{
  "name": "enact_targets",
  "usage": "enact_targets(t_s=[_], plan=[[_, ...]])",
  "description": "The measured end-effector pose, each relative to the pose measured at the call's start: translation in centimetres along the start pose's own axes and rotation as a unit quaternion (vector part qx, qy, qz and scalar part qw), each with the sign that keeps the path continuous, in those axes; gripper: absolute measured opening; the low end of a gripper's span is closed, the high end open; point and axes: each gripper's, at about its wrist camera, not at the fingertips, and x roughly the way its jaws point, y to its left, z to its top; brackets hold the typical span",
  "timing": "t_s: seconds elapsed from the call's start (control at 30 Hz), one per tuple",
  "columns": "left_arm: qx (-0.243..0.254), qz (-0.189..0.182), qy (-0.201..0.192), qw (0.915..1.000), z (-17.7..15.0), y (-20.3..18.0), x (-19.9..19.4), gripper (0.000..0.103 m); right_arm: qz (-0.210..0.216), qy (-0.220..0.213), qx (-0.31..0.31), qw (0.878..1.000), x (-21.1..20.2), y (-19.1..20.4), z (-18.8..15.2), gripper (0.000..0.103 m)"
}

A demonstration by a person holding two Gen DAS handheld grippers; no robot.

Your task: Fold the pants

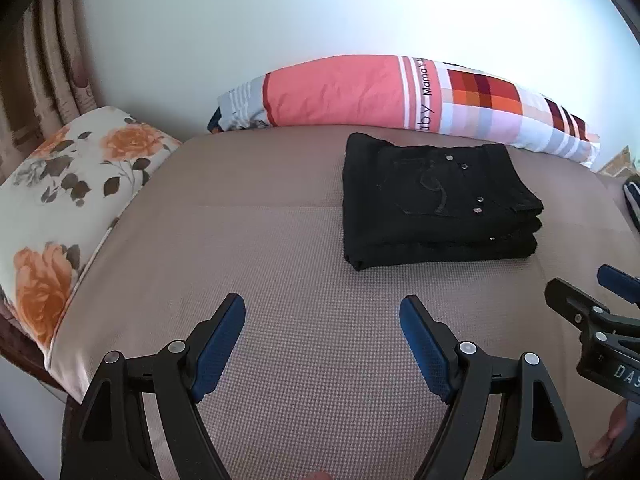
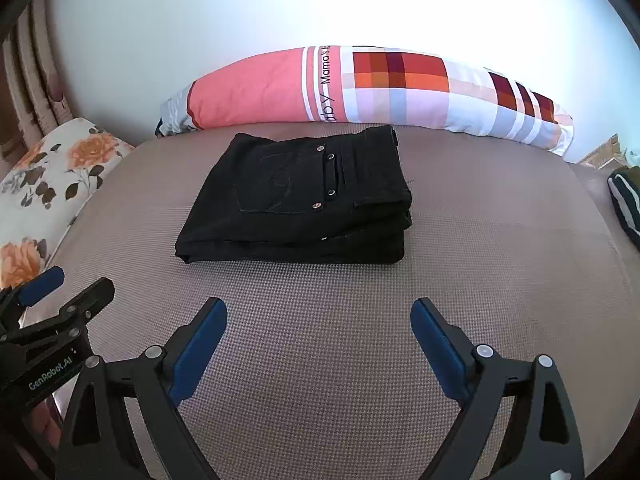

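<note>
Black pants (image 1: pixel 432 204) lie folded into a thick rectangular stack on the beige mattress (image 1: pixel 280 240), back pocket with metal studs facing up. They also show in the right wrist view (image 2: pixel 304 204). My left gripper (image 1: pixel 322 312) is open and empty, held above the mattress well in front of the pants. My right gripper (image 2: pixel 319 314) is open and empty, also in front of the pants. Each gripper shows at the edge of the other's view: the right one in the left wrist view (image 1: pixel 584 292) and the left one in the right wrist view (image 2: pixel 68 284).
A long pink and checked pillow (image 1: pixel 400 96) lies along the wall behind the pants. A floral pillow (image 1: pixel 72 184) sits at the left edge of the bed. A dark striped item (image 2: pixel 626 204) lies at the far right. Curtains (image 1: pixel 52 60) hang at the left.
</note>
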Motion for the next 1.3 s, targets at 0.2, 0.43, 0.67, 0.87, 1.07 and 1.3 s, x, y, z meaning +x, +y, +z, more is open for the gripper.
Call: enact_targets(t_s=[0.2, 0.43, 0.67, 0.87, 1.07, 1.3], plan=[[0.0, -0.011, 0.002, 0.9999, -0.1, -0.2, -0.2, 0.08, 0.005, 0.007, -0.007, 1.0, 0.0, 0.6, -0.3, 0.092], [0.003, -0.011, 0.006, 0.9999, -0.3, -0.4, -0.1, 0.08, 0.002, 0.007, -0.007, 1.0, -0.1, 0.9, -0.5, 0.092], [0.002, -0.012, 0.01, 0.9999, -0.6, -0.6, 0.1, 0.08, 0.005, 0.013, -0.002, 1.0, 0.0, 0.7, -0.5, 0.092], [0.004, -0.011, 0.011, 0.9999, -0.7, -0.6, 0.2, 0.08, 0.008, 0.019, -0.003, 1.0, 0.3, 0.6, -0.7, 0.092], [0.001, -0.011, 0.014, 0.9998, -1.0, -0.5, 0.6, 0.08, 0.006, 0.02, -0.003, 1.0, 0.3, 0.5, -0.7, 0.092], [0.005, -0.01, 0.017, 0.9998, -0.9, -0.5, 0.7, 0.08, 0.006, 0.025, 0.0, 1.0, 0.4, 0.5, -0.6, 0.092]])
